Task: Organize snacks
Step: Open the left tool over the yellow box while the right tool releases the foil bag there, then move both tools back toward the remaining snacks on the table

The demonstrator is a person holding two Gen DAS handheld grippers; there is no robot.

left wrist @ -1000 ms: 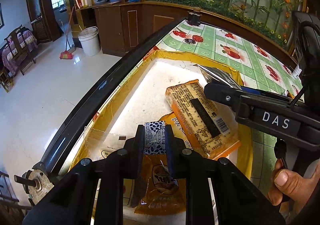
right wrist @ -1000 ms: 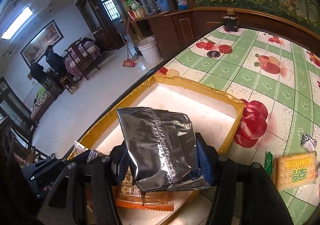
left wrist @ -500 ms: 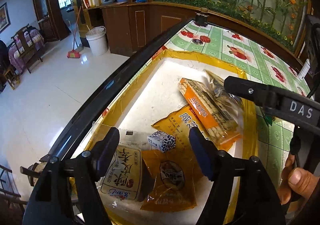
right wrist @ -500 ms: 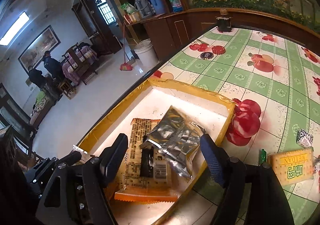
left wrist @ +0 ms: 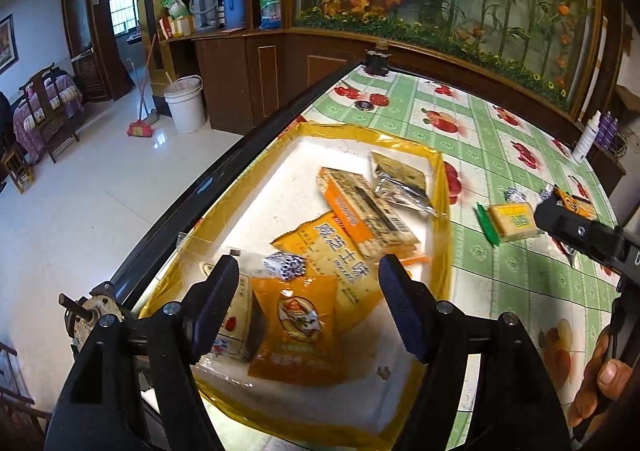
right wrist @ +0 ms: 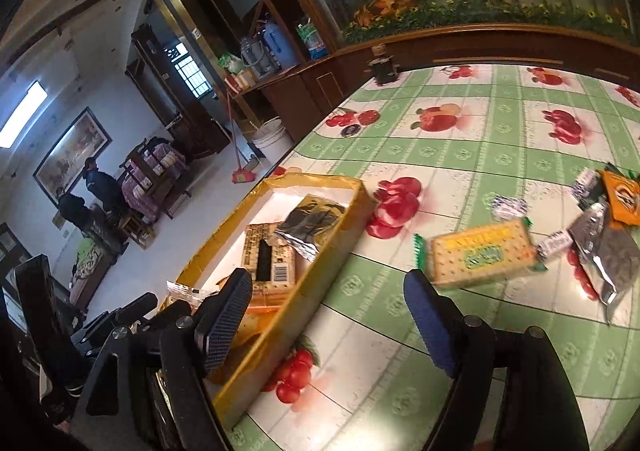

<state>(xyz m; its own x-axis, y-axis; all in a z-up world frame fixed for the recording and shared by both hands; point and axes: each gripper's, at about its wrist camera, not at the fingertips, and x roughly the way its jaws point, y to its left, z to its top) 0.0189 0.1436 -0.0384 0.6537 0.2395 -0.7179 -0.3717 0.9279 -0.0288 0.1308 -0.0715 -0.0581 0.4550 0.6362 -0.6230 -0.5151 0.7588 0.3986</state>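
Left wrist view puts my left gripper [left wrist: 310, 293] above the near end of the shallow yellow-rimmed white tray [left wrist: 439, 187], fingers spread wide and holding nothing. Between the fingers lies the orange snack pouch with a round picture [left wrist: 298, 325], its long axis running straight away from me. Just beyond it sits the small blue-and-white patterned candy [left wrist: 285, 266], resting against the larger yellow pouch with white lettering [left wrist: 336, 255]. Further ahead, the long orange cracker pack with a barcode [left wrist: 366, 211] lies diagonally, its far end pointing up and to the left, with the crumpled silver foil packet [left wrist: 400, 183] touching its right side near the tray's far right corner. To the left of my fingers a white packet with red and blue print [left wrist: 236, 315] lies along the tray's left wall.

In the right wrist view my right gripper [right wrist: 328, 315] is also released and empty, hovering over the green-checked tablecloth with red fruit prints [right wrist: 460, 147], just to the right of the tray's long wall. Ahead and slightly right, the yellow cracker pack with green print [right wrist: 482, 253] lies crosswise to my fingers. Beyond it, small wrapped candies [right wrist: 510, 207], a silver foil pouch [right wrist: 604, 255] and an orange packet [right wrist: 622, 201] cluster at the far right. Open cloth lies between tray and crackers. Left of the table edge the white tiled floor [left wrist: 80, 203] drops away.
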